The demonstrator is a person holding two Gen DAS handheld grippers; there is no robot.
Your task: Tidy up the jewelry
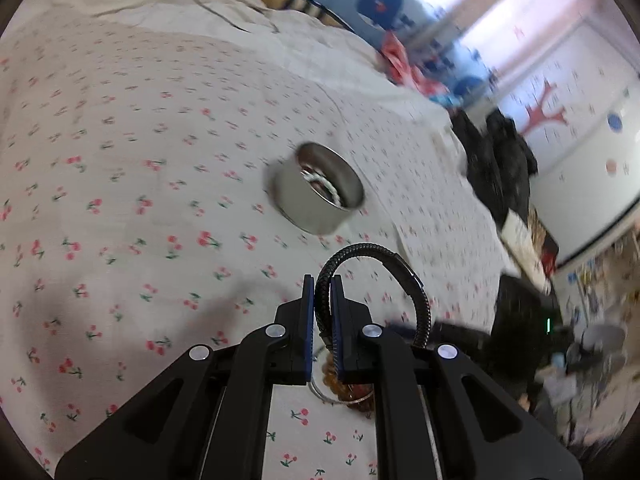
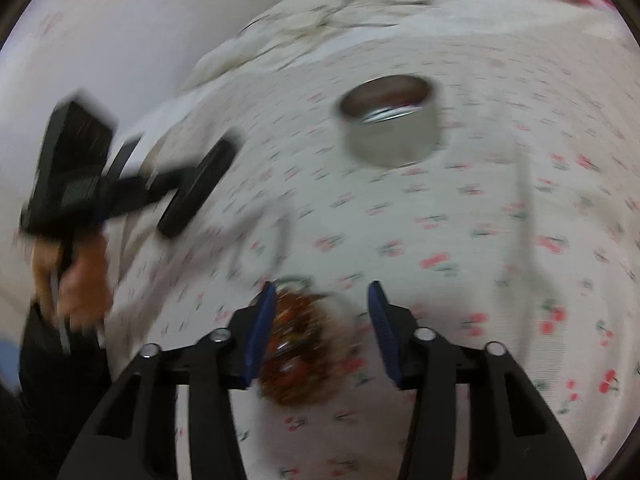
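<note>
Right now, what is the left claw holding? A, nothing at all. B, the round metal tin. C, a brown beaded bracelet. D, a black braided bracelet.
D: in the left wrist view the left claw is shut on the black braided bracelet, which loops up and out to the side, while the metal tin sits apart on the cherry-print sheet.

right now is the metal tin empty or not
Not empty: the open round tin on the cherry-print sheet holds a white beaded piece; further contents are too blurred to tell.
</note>
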